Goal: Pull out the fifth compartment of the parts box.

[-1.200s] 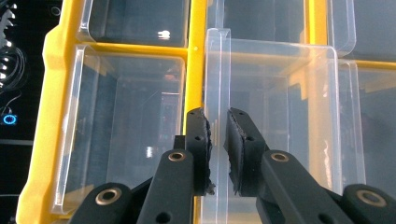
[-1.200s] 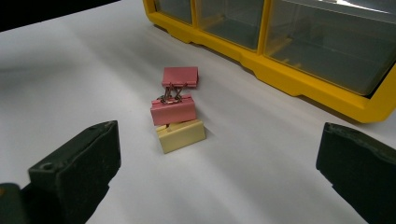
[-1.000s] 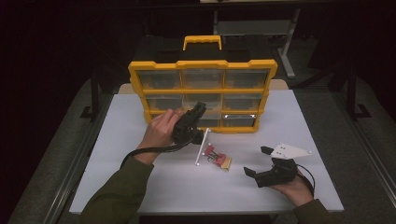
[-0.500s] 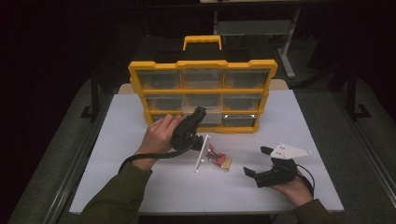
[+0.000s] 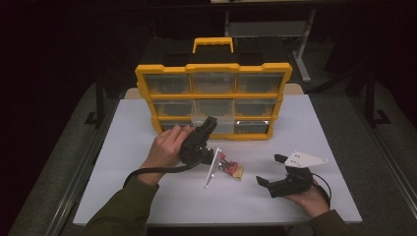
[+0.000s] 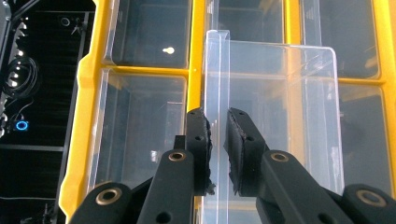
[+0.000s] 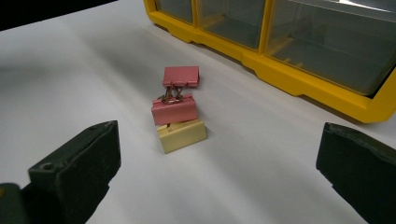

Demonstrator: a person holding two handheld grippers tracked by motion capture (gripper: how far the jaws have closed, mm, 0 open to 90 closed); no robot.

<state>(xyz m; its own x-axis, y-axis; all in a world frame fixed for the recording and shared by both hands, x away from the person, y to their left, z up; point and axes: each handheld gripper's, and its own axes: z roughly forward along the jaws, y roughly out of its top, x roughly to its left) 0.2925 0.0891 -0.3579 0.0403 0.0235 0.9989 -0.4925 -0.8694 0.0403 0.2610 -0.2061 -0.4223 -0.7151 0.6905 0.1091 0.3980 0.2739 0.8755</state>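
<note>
Yellow-framed organiser (image 5: 214, 73) stands upright at the far side of the white table (image 5: 123, 147) in the high view, where my left gripper (image 5: 209, 125) reaches its bottom row while my right gripper (image 5: 273, 174) rests near right. Along my left jaws, they are clenched on the front wall of a clear drawer (image 6: 299, 107) pulled partly from the frame. Along my right jaws, spread wide and released, three binder clips (image 7: 178, 109) lie on the table between them and the organiser.

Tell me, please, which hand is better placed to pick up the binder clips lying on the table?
The right. Its tongs stand open, empty and aimed at the binder clips on the table. The left tongs are shut on a clear drawer of the yellow organizer.
</note>
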